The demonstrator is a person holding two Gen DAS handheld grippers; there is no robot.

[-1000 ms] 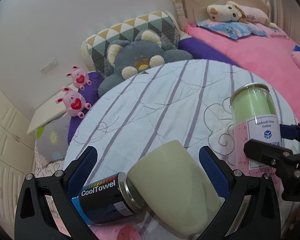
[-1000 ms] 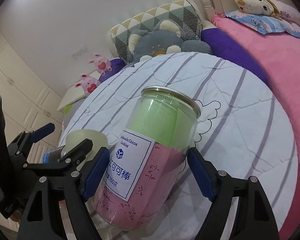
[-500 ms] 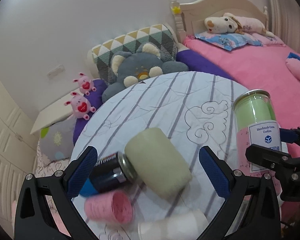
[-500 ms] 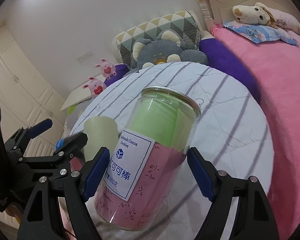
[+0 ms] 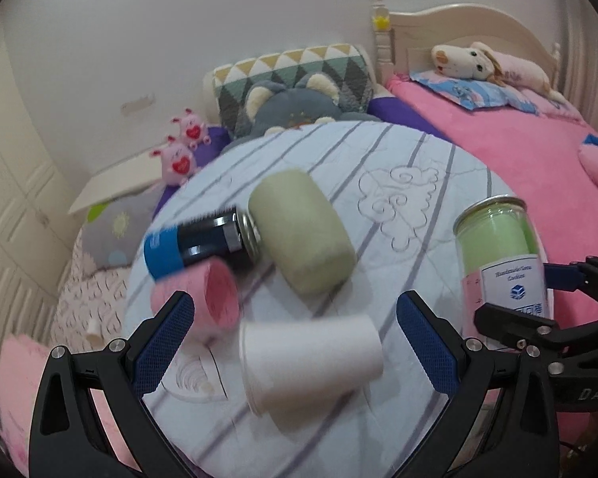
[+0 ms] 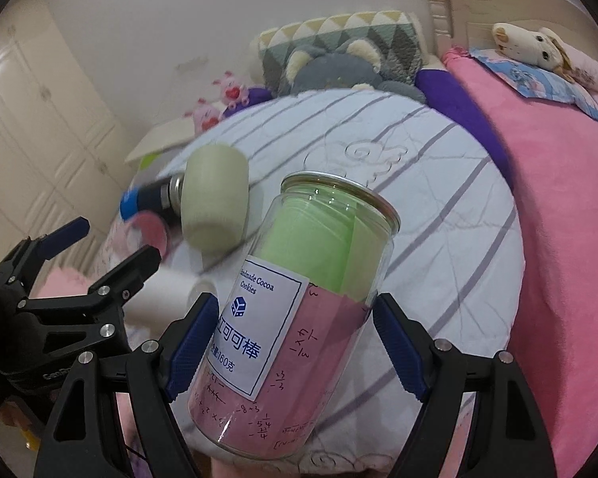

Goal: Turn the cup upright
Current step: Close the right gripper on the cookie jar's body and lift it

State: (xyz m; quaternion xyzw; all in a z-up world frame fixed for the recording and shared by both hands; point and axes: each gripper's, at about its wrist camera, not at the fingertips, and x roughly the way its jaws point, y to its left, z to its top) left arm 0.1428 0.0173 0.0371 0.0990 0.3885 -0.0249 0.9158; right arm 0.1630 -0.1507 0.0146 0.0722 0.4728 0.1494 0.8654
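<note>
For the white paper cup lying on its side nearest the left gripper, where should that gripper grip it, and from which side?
Grip the white paper cup across its mid-wall, coming in from above. It lies on its side, its rim at the left, so both curved flanks are free. The left gripper is open and probably wide enough. A light squeeze seems wise, as paper walls crush.
</note>
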